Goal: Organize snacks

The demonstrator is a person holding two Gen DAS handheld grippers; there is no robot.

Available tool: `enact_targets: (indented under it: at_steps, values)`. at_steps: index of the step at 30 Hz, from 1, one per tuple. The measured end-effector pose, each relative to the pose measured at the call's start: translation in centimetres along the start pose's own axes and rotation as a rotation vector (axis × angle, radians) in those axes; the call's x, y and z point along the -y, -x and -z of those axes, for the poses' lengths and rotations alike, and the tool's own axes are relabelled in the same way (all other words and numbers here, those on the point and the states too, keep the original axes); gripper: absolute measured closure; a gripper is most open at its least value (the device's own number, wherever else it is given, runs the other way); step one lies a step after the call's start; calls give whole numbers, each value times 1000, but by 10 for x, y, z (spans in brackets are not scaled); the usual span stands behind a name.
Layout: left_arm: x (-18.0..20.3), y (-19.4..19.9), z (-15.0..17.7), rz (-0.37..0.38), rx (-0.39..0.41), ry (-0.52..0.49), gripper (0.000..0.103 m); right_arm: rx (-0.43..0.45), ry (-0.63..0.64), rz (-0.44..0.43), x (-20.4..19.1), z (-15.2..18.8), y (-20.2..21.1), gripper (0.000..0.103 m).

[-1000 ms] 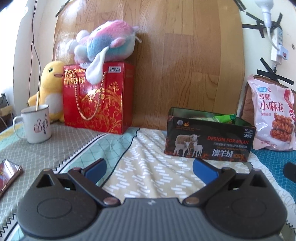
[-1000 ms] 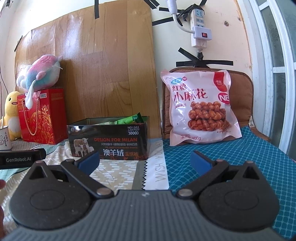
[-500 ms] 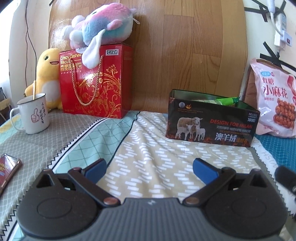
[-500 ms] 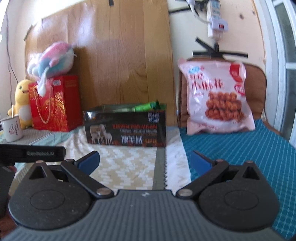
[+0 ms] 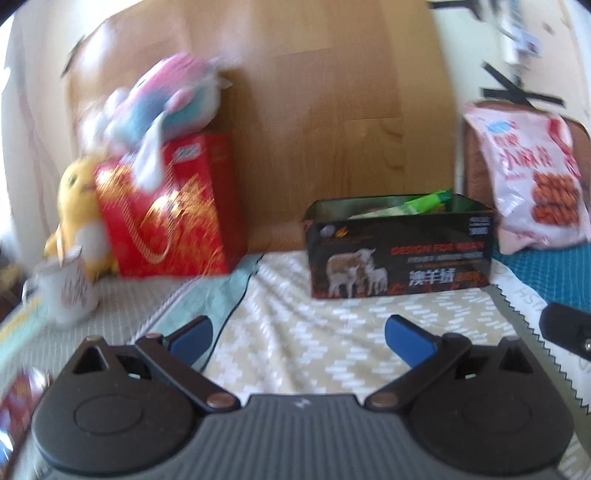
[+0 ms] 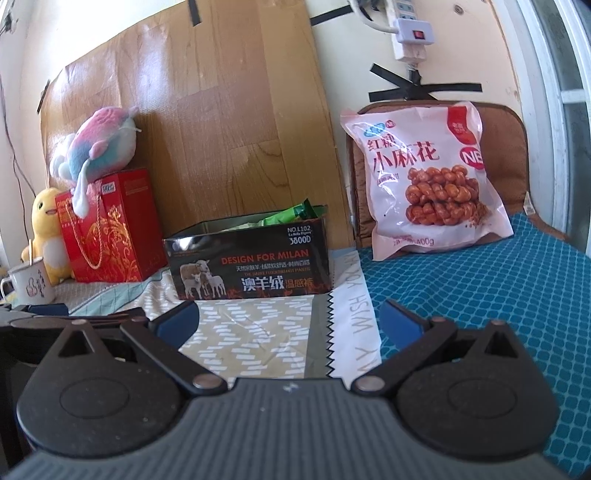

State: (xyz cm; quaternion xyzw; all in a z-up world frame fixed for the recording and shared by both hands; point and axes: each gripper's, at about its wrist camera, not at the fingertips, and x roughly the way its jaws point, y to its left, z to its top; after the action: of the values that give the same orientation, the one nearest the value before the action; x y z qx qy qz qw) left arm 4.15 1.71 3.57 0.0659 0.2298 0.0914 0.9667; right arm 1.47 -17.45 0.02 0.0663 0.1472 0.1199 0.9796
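Note:
A black open box (image 5: pixel 400 251) printed with sheep stands on the patterned cloth, with green snack packets (image 5: pixel 428 201) sticking out of it. It also shows in the right wrist view (image 6: pixel 251 260), with the green packets (image 6: pixel 291 216) inside. A pink bag of fried twists (image 6: pixel 424 181) leans upright against a brown cushion at the right; it shows blurred in the left wrist view (image 5: pixel 532 177). My left gripper (image 5: pixel 299 338) is open and empty, short of the box. My right gripper (image 6: pixel 291 319) is open and empty, in front of the box and bag.
A red gift box (image 6: pixel 110 229) with a pink-blue plush (image 6: pixel 99 142) on top stands at the left, beside a yellow duck plush (image 6: pixel 46 229) and a white mug (image 6: pixel 31 284). A wooden board (image 6: pixel 221 122) leans on the wall behind. A power strip (image 6: pixel 410 33) hangs above.
The left wrist view has swung and is now blurred; the box sits more central. The right gripper has drawn slightly nearer the box and bag. Both grippers stay open.

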Motion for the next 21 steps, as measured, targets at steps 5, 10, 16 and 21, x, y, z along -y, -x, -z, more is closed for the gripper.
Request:
enact_targets:
  at_steps: [5,10,16,21]
  values:
    - [8,-15,-14,51,-48,-73,0,-10,-75,-2,12,-1,-2,0]
    - [12,-29,-10,72,-82,-28,0,-8,-70,4,11,-1,-3,0]
    - [17,-37,-2,75,-122,-49,0,-1,-45,17,8,-1,-3,0]
    - [14,-39,-1,81,-151,-44,0,1,-44,28,8,-1,-3,0]
